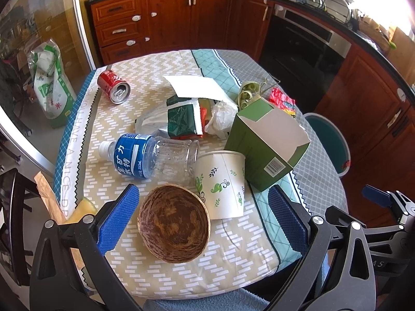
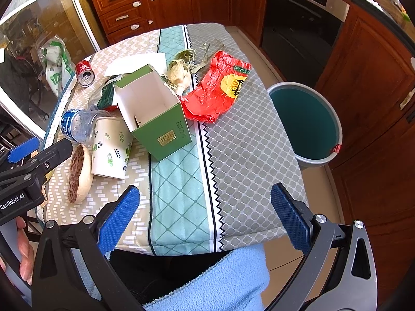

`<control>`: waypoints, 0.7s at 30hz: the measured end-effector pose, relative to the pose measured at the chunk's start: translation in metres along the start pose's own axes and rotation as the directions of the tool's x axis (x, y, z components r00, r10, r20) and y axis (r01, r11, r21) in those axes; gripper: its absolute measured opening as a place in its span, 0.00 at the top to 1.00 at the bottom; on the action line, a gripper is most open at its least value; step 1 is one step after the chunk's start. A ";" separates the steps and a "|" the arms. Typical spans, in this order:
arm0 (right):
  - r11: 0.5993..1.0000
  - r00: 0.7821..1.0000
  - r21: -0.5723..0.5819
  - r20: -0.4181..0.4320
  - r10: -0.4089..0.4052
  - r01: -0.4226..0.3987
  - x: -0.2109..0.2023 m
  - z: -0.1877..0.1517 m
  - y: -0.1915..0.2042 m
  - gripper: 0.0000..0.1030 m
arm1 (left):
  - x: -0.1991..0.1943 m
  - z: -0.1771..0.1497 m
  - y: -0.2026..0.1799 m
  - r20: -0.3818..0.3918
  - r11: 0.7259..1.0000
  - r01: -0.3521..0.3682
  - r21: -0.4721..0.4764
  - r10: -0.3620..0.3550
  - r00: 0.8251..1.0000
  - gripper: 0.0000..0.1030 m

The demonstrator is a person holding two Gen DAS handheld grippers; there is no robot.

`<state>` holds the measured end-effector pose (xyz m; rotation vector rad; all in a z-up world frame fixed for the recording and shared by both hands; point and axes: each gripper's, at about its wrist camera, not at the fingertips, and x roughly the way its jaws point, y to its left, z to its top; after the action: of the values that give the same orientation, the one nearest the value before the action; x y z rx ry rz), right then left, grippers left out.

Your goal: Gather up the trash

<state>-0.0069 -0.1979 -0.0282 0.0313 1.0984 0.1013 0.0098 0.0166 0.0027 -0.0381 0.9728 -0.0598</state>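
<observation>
Trash: coconut-shell half (image 1: 174,224) lies hollow-up at the near edge of the table (image 2: 249,155), just in front of the fallen paper cup (image 1: 223,184); the water bottle (image 1: 153,156) lies on its side just behind the shell.
Rest of the pile: green carton (image 1: 262,140) leans against the cup's far side; cola can (image 1: 113,86), foil snack bag (image 1: 185,119) and white paper sheet (image 1: 197,86) lie farther back; red wrapper (image 2: 220,85) is beyond the carton.
Left gripper (image 1: 203,216): released, jaws spread wide, the shell between them but untouched.
Right gripper (image 2: 205,216): released and empty, over bare cloth near the table's front edge.
Bin: teal-lined bucket (image 2: 306,119) stands on the floor off the table's right side, mouth clear.
Step in hand: likely taking the shell first.
Doing it well: lower until the pads bracket the rim, close across the wall rather than the curved underside, which may slip; keep the right-hand pad off the cup; lift straight, then carry over the table edge to the bucket.
</observation>
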 end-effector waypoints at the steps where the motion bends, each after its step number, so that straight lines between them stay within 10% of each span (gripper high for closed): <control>1: 1.000 1.000 -0.005 -0.001 0.002 -0.002 0.001 0.001 0.001 0.06 | -0.001 0.001 0.002 0.004 1.000 0.006 0.007 -0.006 1.000 0.04; 21: 0.979 0.990 -0.161 0.032 0.136 -0.129 0.058 0.049 0.042 0.17 | 0.026 0.008 0.050 -0.102 0.991 0.133 0.029 -0.129 0.986 0.04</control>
<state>0.0602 -0.1495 -0.0539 -0.0358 1.0419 0.3058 0.0323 0.0652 -0.0172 -0.0666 1.0686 -0.2017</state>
